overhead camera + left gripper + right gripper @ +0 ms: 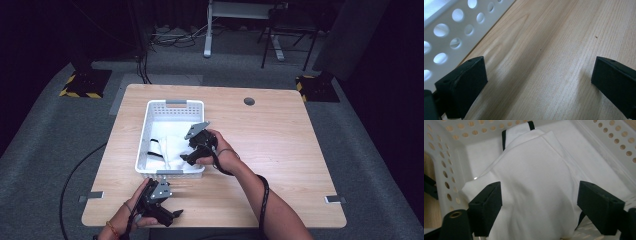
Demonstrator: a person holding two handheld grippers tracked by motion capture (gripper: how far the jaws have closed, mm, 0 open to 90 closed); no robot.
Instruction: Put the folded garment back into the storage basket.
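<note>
A white perforated basket (175,104) stands on the wooden table (280,145), left of centre. Inside it lies a folded white cloth (172,147) with black trim. My right gripper (192,159) reaches into the basket's near right corner. In the right gripper view its jaws (540,202) stand wide apart over the cloth (536,170), and the pads do not press on it. My left gripper (172,216) rests low near the table's front edge, just in front of the basket. Its jaws (539,80) are open over bare wood, with the basket wall (449,32) to their left.
A round cable hole (249,101) sits at the table's far side. Cables trail from both grippers along the forearms. Beyond the table are dark floor, desk legs (207,35) and yellow-black striped stand bases (80,87).
</note>
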